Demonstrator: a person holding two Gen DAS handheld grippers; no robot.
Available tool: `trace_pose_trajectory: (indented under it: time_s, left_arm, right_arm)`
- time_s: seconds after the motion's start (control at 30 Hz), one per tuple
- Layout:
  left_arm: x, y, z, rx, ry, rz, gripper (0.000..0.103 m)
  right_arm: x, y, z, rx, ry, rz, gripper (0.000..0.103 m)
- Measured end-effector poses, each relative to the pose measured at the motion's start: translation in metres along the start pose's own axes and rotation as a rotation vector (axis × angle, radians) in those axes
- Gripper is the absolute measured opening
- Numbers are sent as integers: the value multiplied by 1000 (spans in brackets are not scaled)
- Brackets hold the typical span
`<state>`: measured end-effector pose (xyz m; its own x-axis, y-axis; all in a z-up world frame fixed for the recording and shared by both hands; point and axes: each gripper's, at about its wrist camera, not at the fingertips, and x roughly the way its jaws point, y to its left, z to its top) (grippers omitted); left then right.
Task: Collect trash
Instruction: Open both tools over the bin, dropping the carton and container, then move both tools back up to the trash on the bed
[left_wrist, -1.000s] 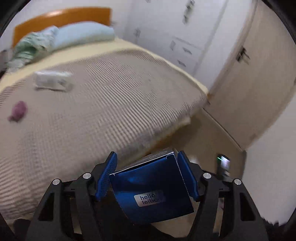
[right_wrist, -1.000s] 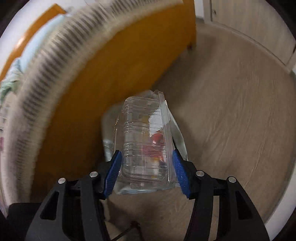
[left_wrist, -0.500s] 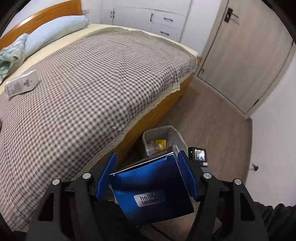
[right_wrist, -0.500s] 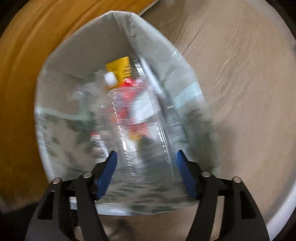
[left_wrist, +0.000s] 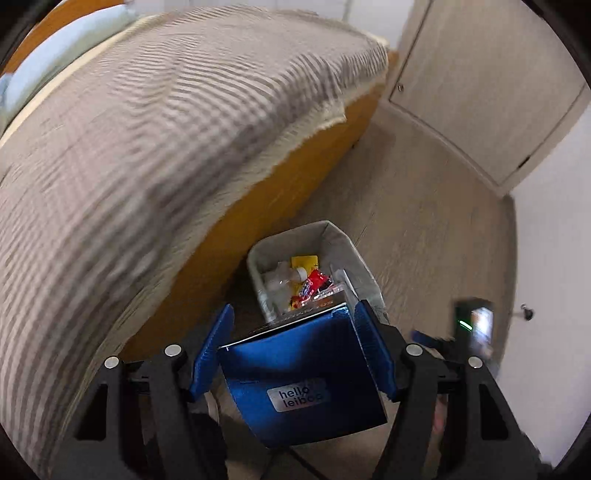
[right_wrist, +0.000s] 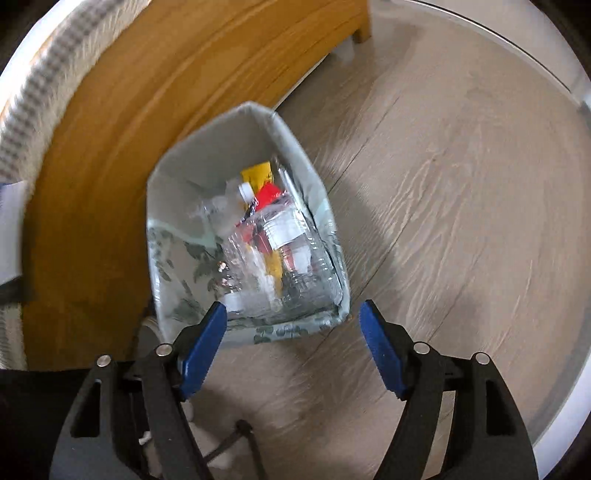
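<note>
In the left wrist view my left gripper (left_wrist: 295, 345) is shut on a blue box (left_wrist: 303, 380) with a silver label, held above the floor just short of the trash bin (left_wrist: 255, 258). The grey fabric bin stands on the floor beside the bed and holds wrappers and plastic. In the right wrist view my right gripper (right_wrist: 293, 341) hangs over the near rim of the trash bin (right_wrist: 184, 166); its jaws are opening and nothing is between them. A clear plastic container (right_wrist: 291, 254) lies inside the bin on top of yellow and red wrappers.
The bed's orange wooden side board (right_wrist: 110, 147) runs close along the bin's left. A checked bedspread (left_wrist: 147, 129) hangs over it. Wood-look floor (right_wrist: 461, 184) spreads to the right, with a door (left_wrist: 480, 74) beyond. A black cable (right_wrist: 236, 439) trails under my right gripper.
My right gripper let go of the clear container, which dropped into the bin, and its jaws widened. My left gripper swung from over the bed down toward the bin, the blue box held throughout.
</note>
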<state>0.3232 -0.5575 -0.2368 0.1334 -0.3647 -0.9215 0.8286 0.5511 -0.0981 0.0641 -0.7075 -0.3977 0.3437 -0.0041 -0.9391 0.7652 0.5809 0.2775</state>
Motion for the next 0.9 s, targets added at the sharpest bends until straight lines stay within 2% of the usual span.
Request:
trace_pose_trajectory:
  time_s: [0.2,0.23,0.27,0.33,0.37,0.47,0.57,0.73,0.9]
  left_arm:
    - [94,-32,59,40,73,-62,69]
    - [104,-34,62,31,69,-51,81]
    - [118,-35,63,24,72,-35,86]
    - [140,-37,59,25,126,-10,87]
    - [146,-37,54,26,159,-23,87]
    - [141,-32,38,15,168,-72,87]
    - [127,-20,22,13,158,-58,87]
    - [95,5,-7,-65,151,-70,87]
    - [53,9,-18,-42,101,-44,87]
  right_arm:
    - [-21,-6,-13,13,-43,-9,71]
    - [-22,-7,-17,12,-41,-13,71]
    - [-20,-9,-19,16,-27,-16,71]
    - [-16,-13,-26,39,-1,-19,71]
    - [-14,-15,-28,52,7,-18,71]
    - [-9,-15,-33,59,22,-9,71]
    - [-5,-5,-31,34,31,-14,71]
    - [-15,14,-18,-6,3,-11,71]
    - [-33,26,-9,-22,-19,-24,71]
